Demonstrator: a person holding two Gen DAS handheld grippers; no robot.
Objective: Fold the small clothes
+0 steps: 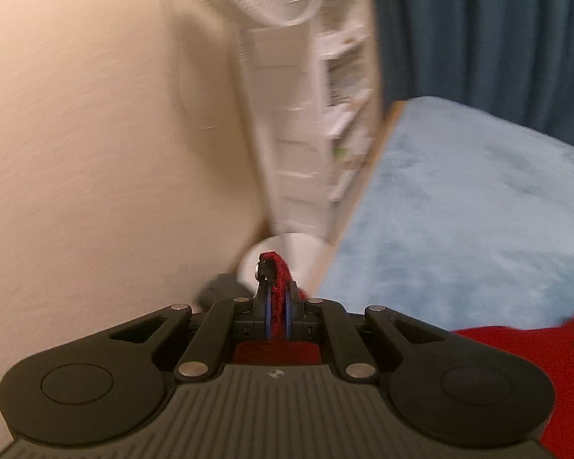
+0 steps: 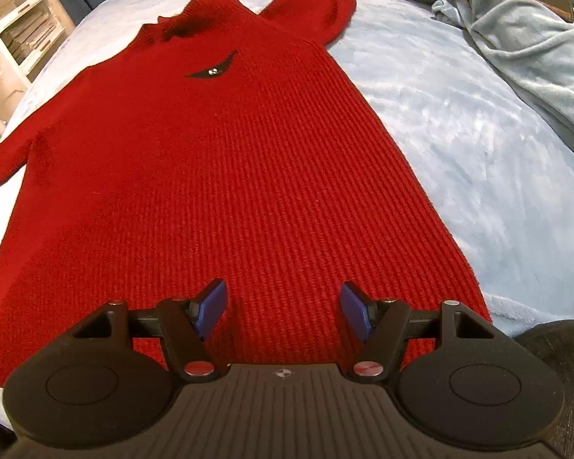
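**Red sweater (image 2: 218, 176) spread on the bed (image 2: 459, 145); one sleeve end raised in a pinch.**
The left gripper (image 1: 276, 298) has its jaws pressed together on a strip of the red knit, lifted clear of the bed; the right gripper (image 2: 283, 311) hovers over the near hem, jaws spread and empty. Risks, as judged: the thin pinch may slip from the stretchy knit, or the pull may drag the unpinned body askew, toward the crumpled blanket (image 2: 516, 38) on the far right.
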